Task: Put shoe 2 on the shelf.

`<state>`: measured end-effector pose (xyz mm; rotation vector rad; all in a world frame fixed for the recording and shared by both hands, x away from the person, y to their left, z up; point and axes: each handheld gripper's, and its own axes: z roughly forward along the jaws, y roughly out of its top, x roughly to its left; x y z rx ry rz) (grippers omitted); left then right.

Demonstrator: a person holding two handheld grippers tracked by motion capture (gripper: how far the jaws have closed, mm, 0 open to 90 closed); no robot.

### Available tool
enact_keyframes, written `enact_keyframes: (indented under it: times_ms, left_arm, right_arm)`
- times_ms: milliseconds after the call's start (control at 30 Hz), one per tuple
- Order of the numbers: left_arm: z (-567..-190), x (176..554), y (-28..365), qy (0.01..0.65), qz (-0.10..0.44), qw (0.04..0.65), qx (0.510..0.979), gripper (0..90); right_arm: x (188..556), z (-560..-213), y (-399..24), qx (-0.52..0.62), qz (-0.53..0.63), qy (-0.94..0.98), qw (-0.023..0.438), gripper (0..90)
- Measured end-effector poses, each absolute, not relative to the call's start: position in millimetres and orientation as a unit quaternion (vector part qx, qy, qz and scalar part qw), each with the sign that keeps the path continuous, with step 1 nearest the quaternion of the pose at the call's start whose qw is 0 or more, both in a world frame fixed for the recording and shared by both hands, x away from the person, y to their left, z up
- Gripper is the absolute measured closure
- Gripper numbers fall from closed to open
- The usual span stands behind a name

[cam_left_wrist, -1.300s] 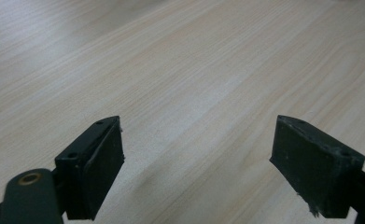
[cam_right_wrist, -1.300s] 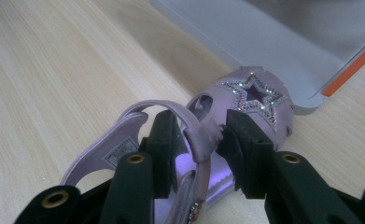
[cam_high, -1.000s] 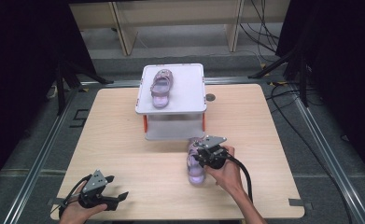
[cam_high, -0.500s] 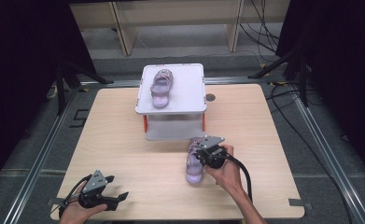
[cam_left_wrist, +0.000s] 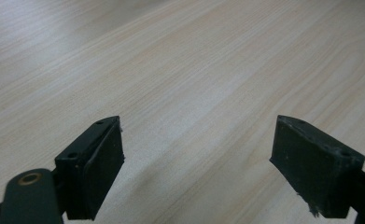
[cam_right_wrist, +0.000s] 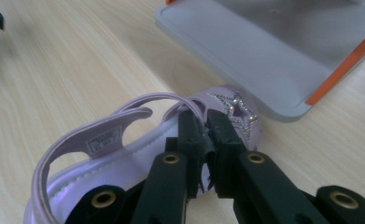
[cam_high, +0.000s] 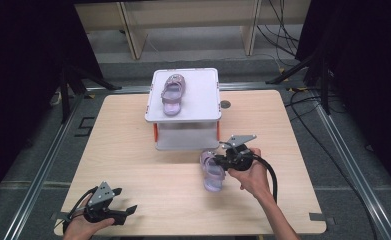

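Pale wood table (cam_high: 133,150) | grey floor | right gripper (cam_right_wrist: 206,122) clamps lilac sandal (cam_right_wrist: 124,154) | left gripper (cam_left_wrist: 196,154) released

On the table (cam_high: 133,150), a raised stand (cam_high: 185,107) sits toward twelve o'clock of centre, and one sandal (cam_high: 172,95) lies on its top, at the nine o'clock side. A second sandal (cam_high: 213,172) lies just off the stand's five o'clock corner, with the right gripper (cam_high: 223,161) at its three o'clock side, jaws closed on its strap. The left gripper (cam_high: 114,214) rests near the table's seven o'clock corner, well apart from both.
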<state>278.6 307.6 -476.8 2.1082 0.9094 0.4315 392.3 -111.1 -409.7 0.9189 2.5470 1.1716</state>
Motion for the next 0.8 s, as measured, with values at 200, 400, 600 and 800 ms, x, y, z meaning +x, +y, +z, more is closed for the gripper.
enact_keyframes:
  times_ms: [200,400,600,800]
  left_arm:
    - [-476,279,309,0.357,0.169,0.385,0.834,16.2]
    - [-477,279,309,0.360,0.166,0.386,0.833,16.2]
    - [-478,280,309,0.363,0.166,0.383,0.833,16.2]
    - [-477,279,309,0.369,0.164,0.386,0.830,16.2]
  right_arm:
    - [391,-385,-113,0.300,0.402,0.859,0.106,85.1]
    - [386,-358,-114,0.287,0.413,0.858,0.102,85.1]
    - [378,-332,-112,0.266,0.433,0.855,0.104,85.0]
    - [374,-309,-106,0.253,0.438,0.857,0.100,85.0]
